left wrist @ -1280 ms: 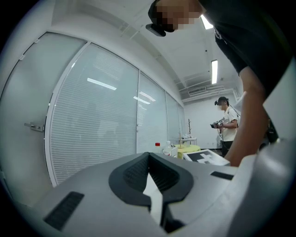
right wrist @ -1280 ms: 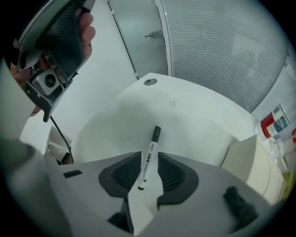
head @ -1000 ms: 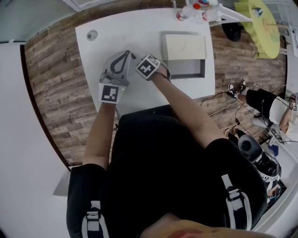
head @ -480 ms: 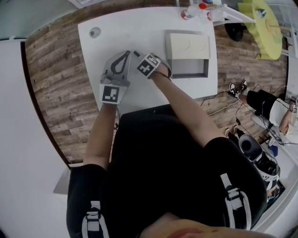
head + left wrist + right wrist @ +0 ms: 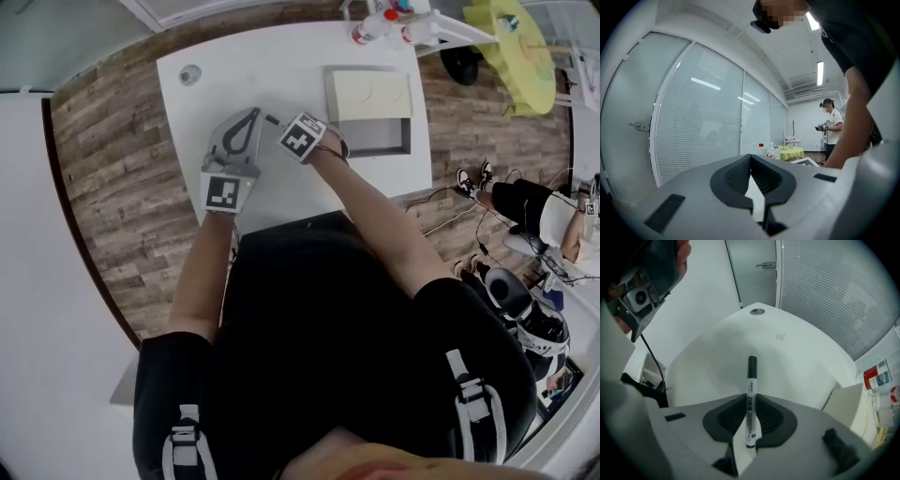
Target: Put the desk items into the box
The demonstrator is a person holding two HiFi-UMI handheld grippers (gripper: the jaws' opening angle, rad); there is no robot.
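Right gripper (image 5: 750, 395) points steeply down at the desk (image 5: 787, 352). Its jaws have just been closing, and the pads now meet both sides of the marker (image 5: 750, 380), which lies lengthwise between them with its cap end beyond the tips; left gripper (image 5: 750, 157) jaws together, nothing in them. Judgement: firm up the pinch before lifting straight up, as the round barrel could roll, then carry to the box (image 5: 367, 94), off to the right of these jaws. Box interior not visible; in the head view the marker is hidden under the right gripper.

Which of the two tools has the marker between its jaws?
The right tool: its jaws have just been closing onto the marker. The left tool is shut, empty.
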